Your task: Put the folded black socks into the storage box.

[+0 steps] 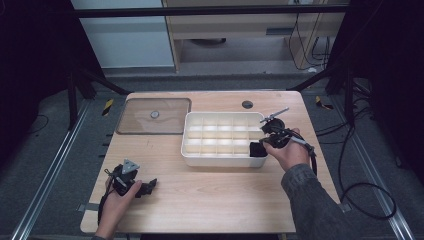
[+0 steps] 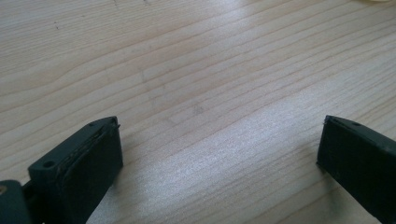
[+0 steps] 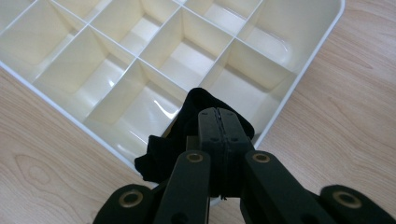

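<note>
A white tray [image 1: 222, 161] with several small compartments stands in the middle of the wooden table. My right gripper [image 1: 264, 142] reaches over the tray's near right corner, shut on a piece of black cloth [image 1: 257, 149]. In the right gripper view the jaws [image 3: 218, 114] press together, and the black cloth [image 3: 161, 156] bunches around them and hangs over the tray's [image 3: 299, 70] corner compartment and rim. My left gripper [image 1: 149, 186] rests on the table at the front left. Its jaws [image 2: 219, 135] stand wide open over bare wood with nothing between them.
A clear flat lid [image 1: 154, 116] lies at the table's back left, beside the tray. A round grey cap [image 1: 247, 104] sits in the tabletop behind the tray. Cables trail off the right edge [image 1: 350, 165]. The tray's other compartments look empty.
</note>
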Available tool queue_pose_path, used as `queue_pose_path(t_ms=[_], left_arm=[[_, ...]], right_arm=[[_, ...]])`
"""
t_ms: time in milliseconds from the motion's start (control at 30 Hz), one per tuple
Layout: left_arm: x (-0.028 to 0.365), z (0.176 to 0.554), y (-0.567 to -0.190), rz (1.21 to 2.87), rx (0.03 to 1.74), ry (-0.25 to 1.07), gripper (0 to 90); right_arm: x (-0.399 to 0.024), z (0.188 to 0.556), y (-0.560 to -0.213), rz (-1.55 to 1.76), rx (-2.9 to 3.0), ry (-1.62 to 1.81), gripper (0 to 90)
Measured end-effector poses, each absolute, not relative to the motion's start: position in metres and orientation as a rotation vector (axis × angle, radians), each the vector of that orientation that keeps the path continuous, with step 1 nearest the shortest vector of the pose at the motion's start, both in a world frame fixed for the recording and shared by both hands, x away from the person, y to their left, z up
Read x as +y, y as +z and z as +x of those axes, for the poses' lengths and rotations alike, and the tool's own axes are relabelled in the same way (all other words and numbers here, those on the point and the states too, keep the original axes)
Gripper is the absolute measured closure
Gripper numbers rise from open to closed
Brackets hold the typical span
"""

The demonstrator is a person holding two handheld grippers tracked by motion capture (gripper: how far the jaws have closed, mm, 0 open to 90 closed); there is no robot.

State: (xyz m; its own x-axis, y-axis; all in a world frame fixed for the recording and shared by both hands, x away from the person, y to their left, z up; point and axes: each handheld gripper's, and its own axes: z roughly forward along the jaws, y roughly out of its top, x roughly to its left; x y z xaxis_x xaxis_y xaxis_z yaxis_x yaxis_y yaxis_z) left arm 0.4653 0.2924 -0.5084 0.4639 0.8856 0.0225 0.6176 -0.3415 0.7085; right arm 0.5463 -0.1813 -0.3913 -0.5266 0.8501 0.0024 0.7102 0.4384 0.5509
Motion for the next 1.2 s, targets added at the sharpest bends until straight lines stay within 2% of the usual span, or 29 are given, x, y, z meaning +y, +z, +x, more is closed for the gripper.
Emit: queue_pose_path(t_ms=[1200], left_arm=[[0.292, 0.465, -0.508, 2.084, 1.245, 0.544, 0.0]], right_arm=[[-0.206, 0.534, -0.362, 1.354, 2.274, 0.948, 90.0]])
